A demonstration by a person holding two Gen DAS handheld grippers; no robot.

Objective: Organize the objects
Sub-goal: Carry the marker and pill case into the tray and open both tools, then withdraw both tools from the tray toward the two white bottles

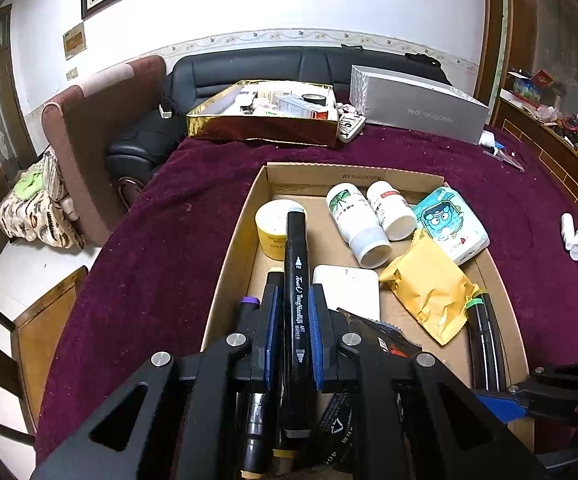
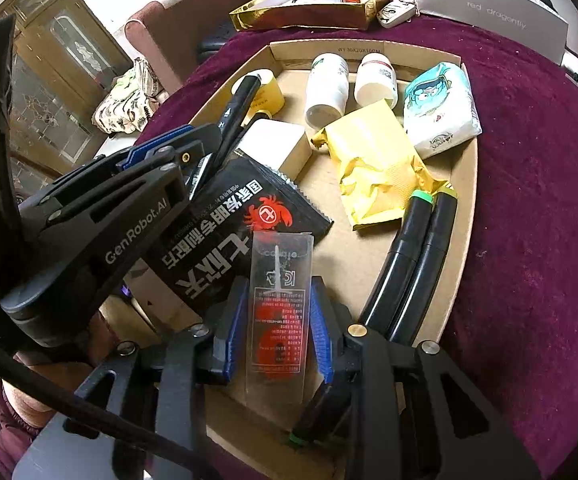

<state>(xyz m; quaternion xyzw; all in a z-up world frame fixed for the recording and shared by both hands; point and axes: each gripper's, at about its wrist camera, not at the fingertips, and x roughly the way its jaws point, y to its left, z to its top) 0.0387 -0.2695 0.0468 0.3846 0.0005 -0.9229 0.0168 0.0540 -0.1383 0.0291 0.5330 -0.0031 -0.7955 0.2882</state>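
An open cardboard box (image 1: 229,264) sits on a dark red cloth. My left gripper (image 1: 296,296) hangs over its near left part, shut on a black art marker (image 1: 297,264) that points away towards a yellow tape roll (image 1: 269,224). More markers, one with a purple cap (image 1: 249,303), lie under it. My right gripper (image 2: 279,284) is over the box's near edge, its blue pads shut on a clear plastic packet (image 2: 281,320) with red print. The left gripper (image 2: 199,136) and its marker (image 2: 237,108) show at the left of the right wrist view.
In the box lie two white bottles (image 1: 359,220), a tissue pack (image 1: 451,224), a yellow packet (image 1: 429,284), a white case (image 1: 347,288), a black crab-print sachet (image 2: 241,232) and two black markers (image 2: 417,256). Behind stand a gold box (image 1: 261,128) and a grey box (image 1: 417,108).
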